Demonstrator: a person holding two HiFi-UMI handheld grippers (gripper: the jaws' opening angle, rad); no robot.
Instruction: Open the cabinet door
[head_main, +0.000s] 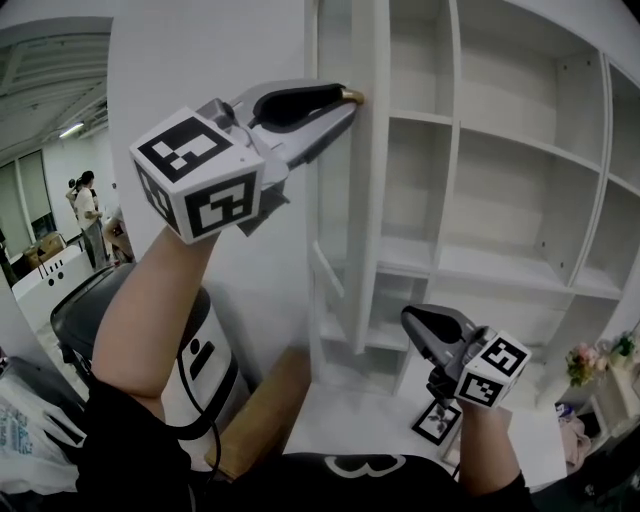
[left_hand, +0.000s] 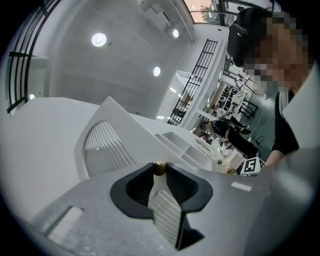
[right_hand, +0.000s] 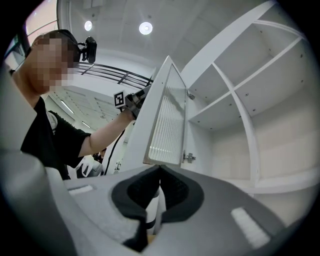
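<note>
Jaws of the left gripper (head_main: 340, 100) are clenching on the small brass knob (left_hand: 159, 168) of the cabinet door (right_hand: 167, 120), which is standing open, its ribbed panel stretching away beneath that gripper. The right gripper (right_hand: 159, 172) is hanging well below and to the right of the left one, its jaws pressing together on nothing and pointing up toward the door's lower edge. White shelves (head_main: 500, 140) are showing beyond both grippers.
</note>
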